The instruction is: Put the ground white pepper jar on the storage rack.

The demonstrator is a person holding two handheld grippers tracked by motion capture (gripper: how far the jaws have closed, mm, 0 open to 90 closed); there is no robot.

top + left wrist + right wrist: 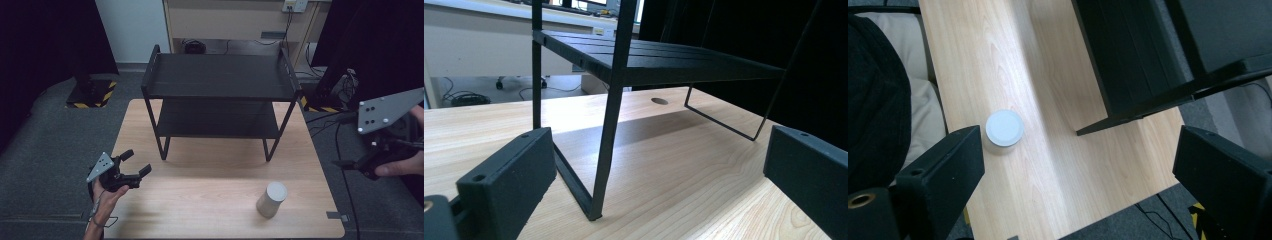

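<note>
Cup (272,199), pale and upright, stands alone at about five o'clock on the table (210,200), well clear of the black shelf (220,75) filling the twelve o'clock half; that open spot probably leaves room to reach it. At eight o'clock the left gripper (136,164) hangs low over the table's edge, fingers spread and holding nothing, aimed at a shelf leg (606,135). At three o'clock the right gripper (345,164) is raised off the table's side, fingers likewise spread and bare, looking down on the cup, likely readying an approach.
</note>
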